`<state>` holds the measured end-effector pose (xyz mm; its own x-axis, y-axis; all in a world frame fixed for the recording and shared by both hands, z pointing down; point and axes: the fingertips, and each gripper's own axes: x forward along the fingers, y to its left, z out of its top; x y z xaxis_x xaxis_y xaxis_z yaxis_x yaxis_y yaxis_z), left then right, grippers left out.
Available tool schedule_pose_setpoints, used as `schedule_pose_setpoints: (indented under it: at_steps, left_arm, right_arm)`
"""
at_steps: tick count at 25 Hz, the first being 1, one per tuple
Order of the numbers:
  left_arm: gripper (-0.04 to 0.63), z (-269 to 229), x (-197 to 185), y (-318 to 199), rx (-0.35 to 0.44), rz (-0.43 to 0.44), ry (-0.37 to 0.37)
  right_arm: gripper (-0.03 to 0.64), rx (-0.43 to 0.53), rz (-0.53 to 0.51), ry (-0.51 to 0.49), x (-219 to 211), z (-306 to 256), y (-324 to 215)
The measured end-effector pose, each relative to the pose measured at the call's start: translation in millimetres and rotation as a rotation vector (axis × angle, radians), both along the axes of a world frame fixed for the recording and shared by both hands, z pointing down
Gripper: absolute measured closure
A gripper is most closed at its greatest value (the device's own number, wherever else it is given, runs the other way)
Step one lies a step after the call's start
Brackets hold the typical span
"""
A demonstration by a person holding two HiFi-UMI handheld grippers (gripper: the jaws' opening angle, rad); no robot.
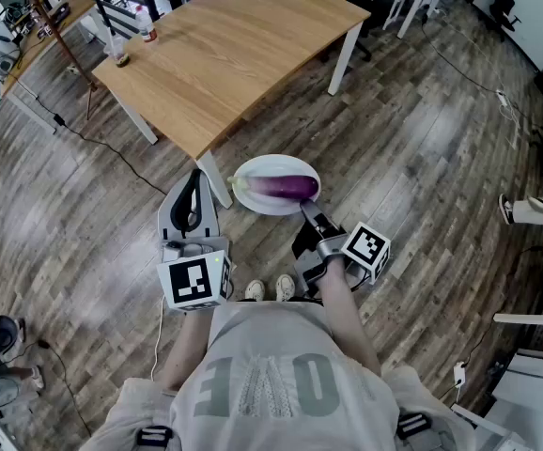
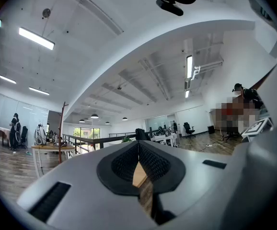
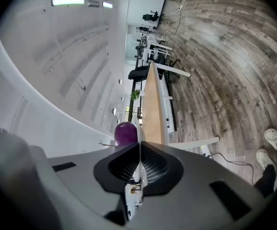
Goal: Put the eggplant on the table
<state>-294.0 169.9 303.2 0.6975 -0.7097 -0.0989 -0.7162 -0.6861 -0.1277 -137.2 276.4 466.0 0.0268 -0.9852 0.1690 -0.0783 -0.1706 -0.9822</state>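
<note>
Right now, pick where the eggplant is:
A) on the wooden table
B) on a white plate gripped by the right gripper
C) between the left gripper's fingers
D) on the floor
B: the eggplant lies on the white plate, whose rim the right gripper pinches, short of the wooden table.
</note>
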Motion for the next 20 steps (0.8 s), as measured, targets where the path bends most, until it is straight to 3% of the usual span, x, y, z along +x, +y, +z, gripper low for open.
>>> schedule_pose_setpoints:
  at_steps: [16,20]
  left_arm:
    - [0.586,12,7,-2,0.005,-0.024,-0.011]
    - [0.586,8,34,-6,0.019,-0.048,-0.006]
  right_arm:
    - [0.591,0.001,-0.018,0.006,11,14,-3]
    - [0.591,0.016,-0.036,-0.012,44,10,-9]
